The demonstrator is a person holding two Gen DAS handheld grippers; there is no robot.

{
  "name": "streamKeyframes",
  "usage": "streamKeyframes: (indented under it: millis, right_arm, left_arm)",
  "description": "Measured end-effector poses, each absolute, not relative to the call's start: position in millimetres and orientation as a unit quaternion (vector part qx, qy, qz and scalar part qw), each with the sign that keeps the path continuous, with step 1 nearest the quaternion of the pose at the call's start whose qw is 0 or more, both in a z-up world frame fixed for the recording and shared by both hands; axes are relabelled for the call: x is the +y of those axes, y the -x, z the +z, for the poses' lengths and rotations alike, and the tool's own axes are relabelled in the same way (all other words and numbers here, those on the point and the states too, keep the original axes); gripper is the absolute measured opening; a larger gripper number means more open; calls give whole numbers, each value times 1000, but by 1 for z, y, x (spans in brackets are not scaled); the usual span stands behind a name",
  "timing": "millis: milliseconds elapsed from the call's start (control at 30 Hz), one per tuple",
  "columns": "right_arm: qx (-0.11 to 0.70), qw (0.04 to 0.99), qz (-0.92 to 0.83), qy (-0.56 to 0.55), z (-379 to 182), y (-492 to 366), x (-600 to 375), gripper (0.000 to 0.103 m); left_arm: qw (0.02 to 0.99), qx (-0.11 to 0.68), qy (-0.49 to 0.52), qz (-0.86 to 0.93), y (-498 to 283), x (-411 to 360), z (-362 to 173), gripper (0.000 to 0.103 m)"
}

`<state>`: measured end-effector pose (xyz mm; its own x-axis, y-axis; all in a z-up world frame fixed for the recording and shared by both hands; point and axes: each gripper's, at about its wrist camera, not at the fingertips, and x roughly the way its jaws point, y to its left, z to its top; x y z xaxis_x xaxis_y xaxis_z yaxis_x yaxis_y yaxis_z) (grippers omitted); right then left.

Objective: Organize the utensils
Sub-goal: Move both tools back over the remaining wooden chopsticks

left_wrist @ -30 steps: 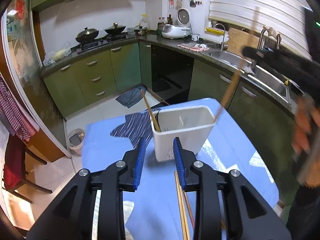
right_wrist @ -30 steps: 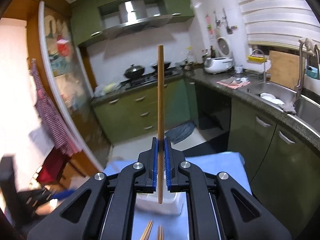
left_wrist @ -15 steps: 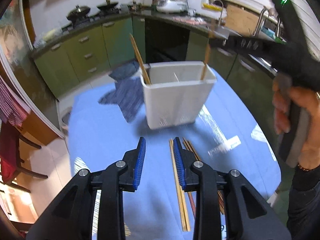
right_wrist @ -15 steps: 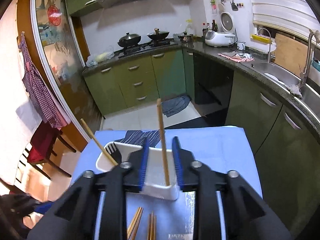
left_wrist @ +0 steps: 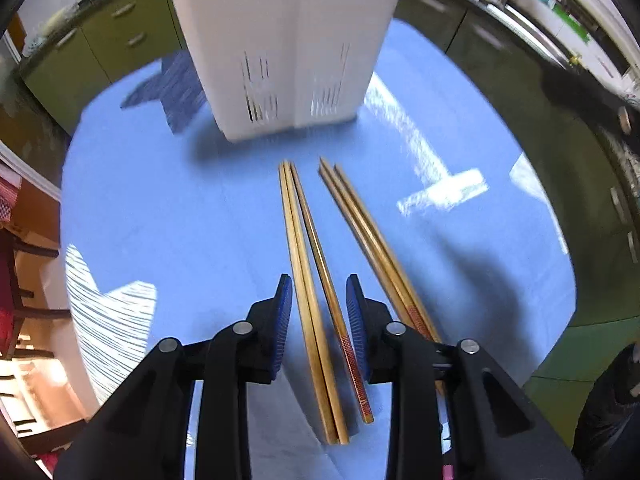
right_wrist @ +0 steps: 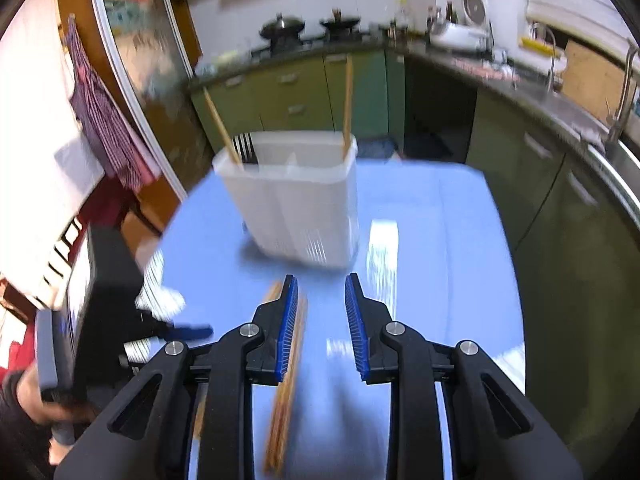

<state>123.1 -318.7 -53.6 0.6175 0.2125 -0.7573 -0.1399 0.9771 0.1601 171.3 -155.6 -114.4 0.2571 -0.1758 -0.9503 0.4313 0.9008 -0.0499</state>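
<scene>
From my left wrist camera I see the left gripper hanging low over the blue table, its jaws parted and just now narrowing, straddling three chopsticks that lie side by side; I cannot tell whether the pads touch the wood. A second bundle of chopsticks lies just to the right of those, its near end passing under the right finger. Past their far tips stands the white utensil holder, so close that its top runs out of the picture and I see only its slotted front. My right wrist camera gives me what the left cannot: the holder's open top with its divider, one chopstick leaning in the left compartment beside a dark fork, another chopstick standing in the right one. Here the right gripper shows its jaws spread with nothing between them, after opening a moment ago; blurred chopsticks on the table lie partly behind its left finger. At the left edge a hand grips the handle of the other tool.
</scene>
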Motion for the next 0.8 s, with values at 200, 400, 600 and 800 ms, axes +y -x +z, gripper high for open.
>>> streamKeyframes:
  millis: [200,400,600,800]
  right_arm:
    - [451,885,105,-57,-82,-110,-327,25]
    - [457,880,112,-57,-86,-111,-326,25]
    - [463,876,117,-62,-87,-119,-323,25]
    - [467,874,118,-63,-88,-121,-323,25]
  left_arm:
    - [784,585,-121,-169,-175,-158,-133,10]
    - [777,599,-121,-153,-183,-152,-145,9]
    - [771,607,-122,-151,-187,-151,-154,9]
    - [768,610,-115,-159,-194,-152,-157,9]
